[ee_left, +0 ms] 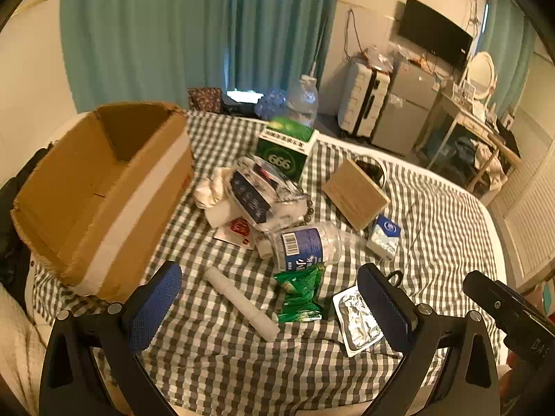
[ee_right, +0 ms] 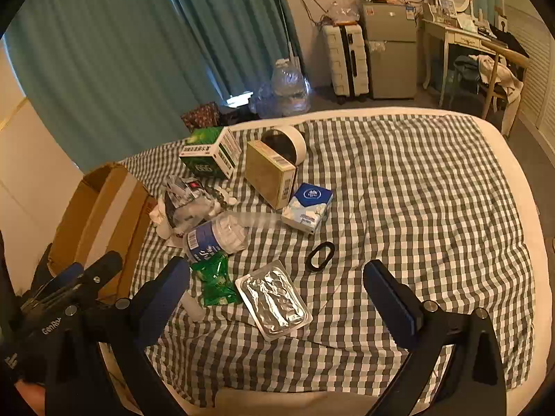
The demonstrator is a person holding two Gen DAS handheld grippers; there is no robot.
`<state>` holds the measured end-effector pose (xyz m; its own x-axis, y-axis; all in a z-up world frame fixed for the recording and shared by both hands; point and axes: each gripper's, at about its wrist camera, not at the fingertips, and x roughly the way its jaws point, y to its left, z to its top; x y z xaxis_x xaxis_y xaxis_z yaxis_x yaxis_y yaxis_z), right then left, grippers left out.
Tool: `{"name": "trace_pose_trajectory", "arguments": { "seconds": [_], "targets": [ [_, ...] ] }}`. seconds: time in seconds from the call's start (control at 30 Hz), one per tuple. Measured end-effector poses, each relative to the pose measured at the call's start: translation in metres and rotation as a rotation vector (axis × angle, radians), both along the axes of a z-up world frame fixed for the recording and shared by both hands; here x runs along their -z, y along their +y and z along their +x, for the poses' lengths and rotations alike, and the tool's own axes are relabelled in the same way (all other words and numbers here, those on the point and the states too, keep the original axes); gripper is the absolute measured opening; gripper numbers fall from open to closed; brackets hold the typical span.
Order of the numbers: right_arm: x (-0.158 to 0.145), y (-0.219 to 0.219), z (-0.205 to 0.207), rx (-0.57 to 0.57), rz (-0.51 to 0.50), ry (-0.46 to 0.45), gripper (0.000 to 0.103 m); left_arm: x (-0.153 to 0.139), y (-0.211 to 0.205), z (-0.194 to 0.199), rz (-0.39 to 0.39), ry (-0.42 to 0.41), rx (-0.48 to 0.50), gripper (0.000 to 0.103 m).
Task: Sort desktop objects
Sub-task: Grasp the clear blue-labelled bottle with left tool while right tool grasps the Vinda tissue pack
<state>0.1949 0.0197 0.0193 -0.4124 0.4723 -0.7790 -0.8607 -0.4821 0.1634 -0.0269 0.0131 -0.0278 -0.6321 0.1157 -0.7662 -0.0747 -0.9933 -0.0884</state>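
Mixed objects lie on a checked bed sheet (ee_right: 399, 180). In the left wrist view my left gripper (ee_left: 270, 268) is open above a white tube (ee_left: 239, 301) and a green snack packet (ee_left: 301, 294). An open cardboard box (ee_left: 104, 201) stands to its left. In the right wrist view my right gripper (ee_right: 275, 265) is open above a foil blister tray (ee_right: 274, 300), with a black ring (ee_right: 321, 256) just beyond. A clear plastic bottle (ee_right: 218, 237), a tissue pack (ee_right: 307, 208), a tan box (ee_right: 270, 173) and a green box (ee_right: 211, 152) lie farther back. Neither gripper holds anything.
A heap of clear bags and white cloth (ee_left: 256, 194) lies beside the cardboard box. A white round container (ee_right: 288, 142) sits behind the tan box. Beyond the bed are teal curtains (ee_right: 121, 52), a suitcase (ee_right: 347, 59), a small fridge (ee_right: 392, 48) and a dressing table (ee_right: 464, 38).
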Motion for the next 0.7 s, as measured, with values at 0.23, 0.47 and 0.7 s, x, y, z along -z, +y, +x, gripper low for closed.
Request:
{"name": "trace_pose_trajectory", "arguments": {
  "seconds": [0.23, 0.47, 0.7],
  "targets": [
    [0.016, 0.021, -0.004, 0.015, -0.057, -0.009, 0.099, 0.022, 0.020, -0.025, 0.003, -0.056, 0.036, 0.103],
    [0.028, 0.043, -0.005, 0.044, -0.077, -0.018, 0.099, 0.053, 0.043, -0.054, 0.031, -0.134, 0.068, 0.103],
    [0.048, 0.073, -0.013, 0.067, -0.144, -0.030, 0.092, 0.080, 0.055, -0.078, 0.071, -0.221, 0.079, 0.103]
  ]
}}
